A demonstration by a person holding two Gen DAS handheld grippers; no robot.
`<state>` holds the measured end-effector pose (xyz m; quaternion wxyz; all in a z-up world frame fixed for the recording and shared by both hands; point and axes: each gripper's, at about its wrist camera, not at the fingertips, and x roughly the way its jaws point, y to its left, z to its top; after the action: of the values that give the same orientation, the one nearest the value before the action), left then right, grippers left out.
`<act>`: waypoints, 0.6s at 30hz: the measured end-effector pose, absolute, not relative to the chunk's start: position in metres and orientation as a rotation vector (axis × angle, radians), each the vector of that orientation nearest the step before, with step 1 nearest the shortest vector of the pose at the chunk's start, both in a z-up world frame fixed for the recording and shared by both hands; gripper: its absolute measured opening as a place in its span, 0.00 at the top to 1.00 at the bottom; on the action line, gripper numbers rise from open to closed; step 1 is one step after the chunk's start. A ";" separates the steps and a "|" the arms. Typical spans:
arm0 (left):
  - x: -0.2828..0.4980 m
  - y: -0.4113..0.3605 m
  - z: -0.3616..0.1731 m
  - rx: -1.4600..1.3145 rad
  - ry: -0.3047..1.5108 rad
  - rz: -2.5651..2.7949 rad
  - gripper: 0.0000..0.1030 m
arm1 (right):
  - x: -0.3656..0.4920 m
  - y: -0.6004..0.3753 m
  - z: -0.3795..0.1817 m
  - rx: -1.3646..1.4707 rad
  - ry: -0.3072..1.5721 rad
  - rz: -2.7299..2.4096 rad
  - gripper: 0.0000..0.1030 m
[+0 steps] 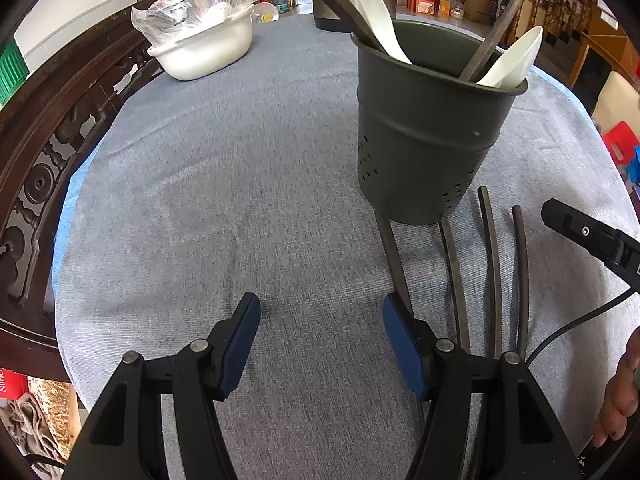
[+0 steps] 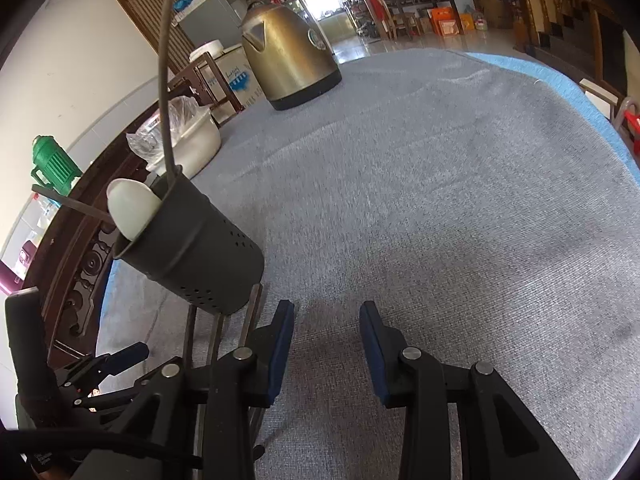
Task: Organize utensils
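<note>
A dark perforated utensil holder [image 1: 432, 120] [image 2: 192, 248] stands on the grey cloth, holding two white spoons [image 1: 380, 16] and a few dark chopsticks [image 1: 500, 28]. Several more dark chopsticks [image 1: 492, 264] lie flat on the cloth just in front of the holder. My left gripper [image 1: 320, 312] hovers open over bare cloth, its right finger beside the leftmost chopstick [image 1: 394, 256]. My right gripper [image 2: 326, 320] is open too, with nothing between its fingers, just to the right of the loose chopsticks [image 2: 216, 336]. Its tip [image 1: 580, 232] shows at the right of the left wrist view.
A brass-coloured kettle [image 2: 288, 60] stands at the far side of the table. A white basin [image 1: 204, 48] with a plastic-wrapped bowl sits at the back left. A carved dark wooden chair back [image 1: 40, 184] runs along the left edge. A hand [image 1: 620, 400] is at the lower right.
</note>
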<state>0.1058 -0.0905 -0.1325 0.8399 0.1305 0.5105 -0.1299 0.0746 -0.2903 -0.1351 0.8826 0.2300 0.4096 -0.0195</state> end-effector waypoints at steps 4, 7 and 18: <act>0.111 -0.085 -0.132 0.249 1.084 -0.284 0.37 | 0.082 -0.287 -0.134 0.469 0.872 -0.019 0.63; 0.118 -0.074 -0.130 0.201 1.090 -0.283 0.37 | 0.086 -0.284 -0.132 0.469 0.882 0.001 0.64; 0.146 -0.062 -0.132 0.102 1.097 -0.301 0.37 | 0.096 -0.262 -0.134 0.454 0.944 0.056 0.64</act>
<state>0.1464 -0.0617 -0.1320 0.8412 0.0485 0.5194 -0.1426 0.0959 -0.2622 -0.1336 0.8657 0.2166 0.4505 0.0267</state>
